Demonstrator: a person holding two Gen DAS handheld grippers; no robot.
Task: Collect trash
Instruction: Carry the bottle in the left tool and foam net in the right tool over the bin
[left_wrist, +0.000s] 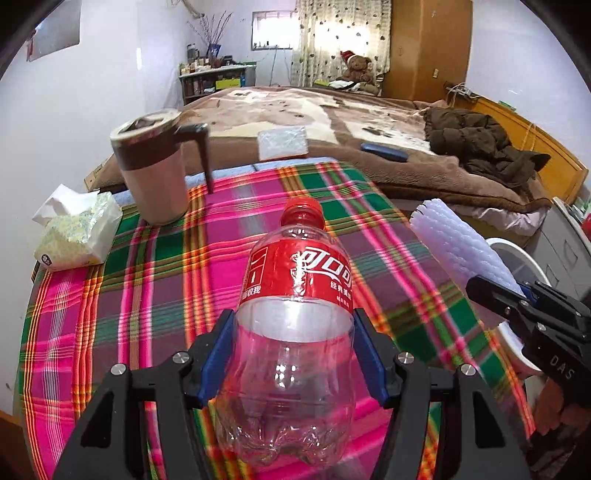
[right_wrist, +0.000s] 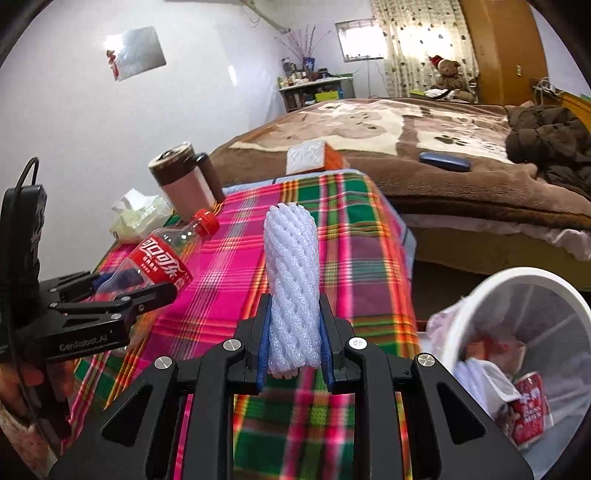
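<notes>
My left gripper (left_wrist: 293, 350) is shut on an empty clear cola bottle (left_wrist: 295, 332) with a red label and red cap, held above the plaid tablecloth (left_wrist: 147, 280). The bottle also shows in the right wrist view (right_wrist: 162, 258), in the left gripper (right_wrist: 122, 291). My right gripper (right_wrist: 293, 343) is shut on a white foam net sleeve (right_wrist: 291, 280), held upright over the table's right part. The sleeve also shows in the left wrist view (left_wrist: 458, 243). A white trash bin (right_wrist: 480, 295) with a liner and some trash inside stands right of the table.
A brown lidded mug (left_wrist: 155, 173) and a tissue pack (left_wrist: 77, 236) sit at the table's far left. A white-and-orange box (left_wrist: 282, 142) and a blue case (left_wrist: 384, 151) lie on the bed (left_wrist: 332, 110) behind the table. A dark jacket (left_wrist: 480, 147) lies on the bed's right.
</notes>
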